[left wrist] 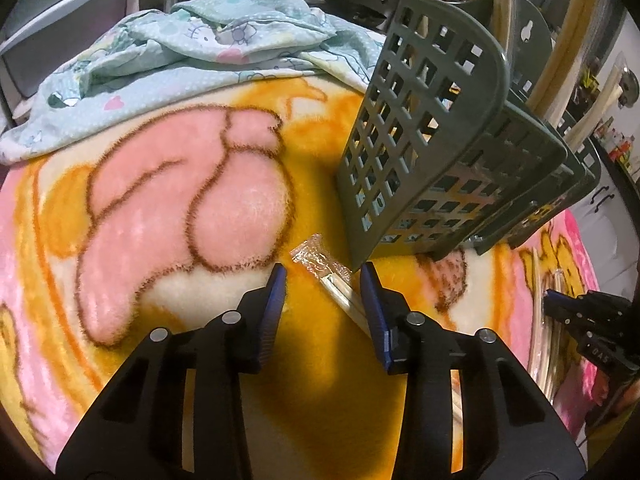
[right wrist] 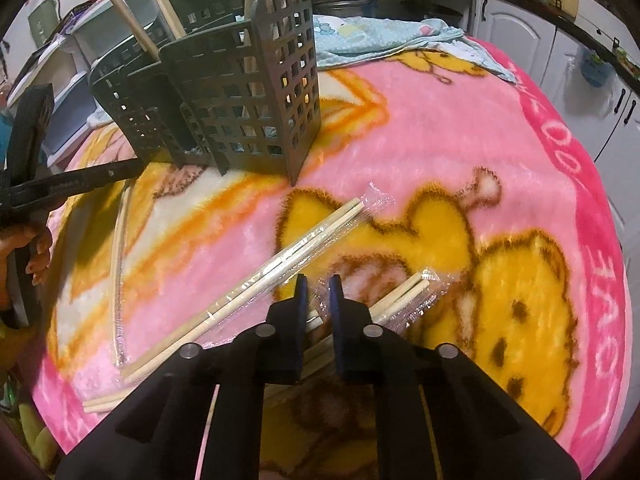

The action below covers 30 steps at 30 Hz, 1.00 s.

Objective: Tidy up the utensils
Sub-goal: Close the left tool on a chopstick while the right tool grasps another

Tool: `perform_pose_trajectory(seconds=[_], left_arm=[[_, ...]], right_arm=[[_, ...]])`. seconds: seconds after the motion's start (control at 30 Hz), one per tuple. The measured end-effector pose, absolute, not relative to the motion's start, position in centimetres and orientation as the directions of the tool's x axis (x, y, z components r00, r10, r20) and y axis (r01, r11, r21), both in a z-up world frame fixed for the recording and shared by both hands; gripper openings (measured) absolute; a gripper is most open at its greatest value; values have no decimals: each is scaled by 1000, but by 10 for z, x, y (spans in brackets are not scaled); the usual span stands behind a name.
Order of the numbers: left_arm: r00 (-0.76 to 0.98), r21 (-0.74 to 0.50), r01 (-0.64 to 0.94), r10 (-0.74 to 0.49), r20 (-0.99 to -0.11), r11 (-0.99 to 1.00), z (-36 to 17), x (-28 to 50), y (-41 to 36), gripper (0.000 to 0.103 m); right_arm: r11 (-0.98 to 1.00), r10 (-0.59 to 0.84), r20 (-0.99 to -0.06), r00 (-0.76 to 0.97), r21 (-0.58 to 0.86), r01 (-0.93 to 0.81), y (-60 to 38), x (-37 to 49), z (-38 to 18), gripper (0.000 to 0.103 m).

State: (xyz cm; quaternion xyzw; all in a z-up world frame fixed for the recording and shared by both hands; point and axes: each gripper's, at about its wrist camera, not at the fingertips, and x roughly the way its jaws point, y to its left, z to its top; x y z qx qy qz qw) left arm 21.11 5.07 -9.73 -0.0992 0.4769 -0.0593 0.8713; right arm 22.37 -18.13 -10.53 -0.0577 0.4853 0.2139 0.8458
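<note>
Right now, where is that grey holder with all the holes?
The grey holder stands upright on the pink blanket, upper left in the right wrist view, beyond the wrapped chopsticks.

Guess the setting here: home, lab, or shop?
Probably a home kitchen or dining corner: white cabinets, pots on a cluttered counter, and a table under a plush cartoon blanket with a grey utensil caddy on it.

Utensil basket (right wrist: 224,112) stands on blanket (right wrist: 460,152); chopsticks (right wrist: 136,8) upright inside. Wrapped chopstick pairs (right wrist: 304,248) lie before it. Crumpled cloth (left wrist: 192,64) lies behind.
</note>
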Motion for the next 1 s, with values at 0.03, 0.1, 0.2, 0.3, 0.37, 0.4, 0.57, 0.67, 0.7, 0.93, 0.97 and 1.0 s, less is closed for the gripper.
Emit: perform_pose_trajectory(seconds=[0.03, 0.1, 0.2, 0.3, 0.37, 0.4, 0.57, 0.67, 0.7, 0.93, 0.97, 1.0], left_arm=[[538, -226, 11, -196, -820, 974, -97, 210, 51, 29], [539, -218, 12, -190, -821, 976, -97, 210, 51, 25], [538, -240, 7, -206, -817, 971, -98, 210, 55, 22], [537, -251, 6, -214, -816, 968, -98, 210, 59, 19], [537, -262, 2, -222, -814, 965, -98, 210, 60, 19], [537, -270, 0, -228, -813, 963, -99, 210, 62, 18], [532, -301, -9, -251, -809, 954, -100, 210, 68, 13], [528, -327, -17, -269, -805, 945, -101, 210, 72, 11], [529, -333, -21, -272, -803, 943, -101, 209, 74, 8], [559, -406, -28, -322, -764, 914, -92, 195, 85, 4], [567, -412, -22, -328, -756, 911, -88, 192, 85, 4], [574, -417, -17, -332, -749, 909, -85, 189, 85, 4]], right_arm=[[902, 306, -843, 441, 108, -419, -180, 222, -104, 7], [899, 314, -840, 442, 113, -424, -179, 219, -103, 7], [897, 323, -830, 455, 116, -426, -177, 212, -97, 7], [892, 334, -817, 471, 112, -437, -173, 206, -90, 7], [888, 341, -804, 486, 106, -448, -170, 203, -82, 7], [885, 347, -797, 494, 104, -454, -168, 200, -77, 6], [873, 374, -769, 519, 102, -477, -161, 191, -60, 6], [867, 387, -755, 530, 101, -489, -157, 186, -52, 6], [864, 393, -748, 535, 101, -494, -155, 184, -48, 6], [852, 421, -717, 555, 104, -513, -147, 175, -32, 6], [851, 425, -713, 558, 104, -515, -146, 173, -30, 6], [850, 428, -709, 560, 105, -517, -145, 172, -28, 6]])
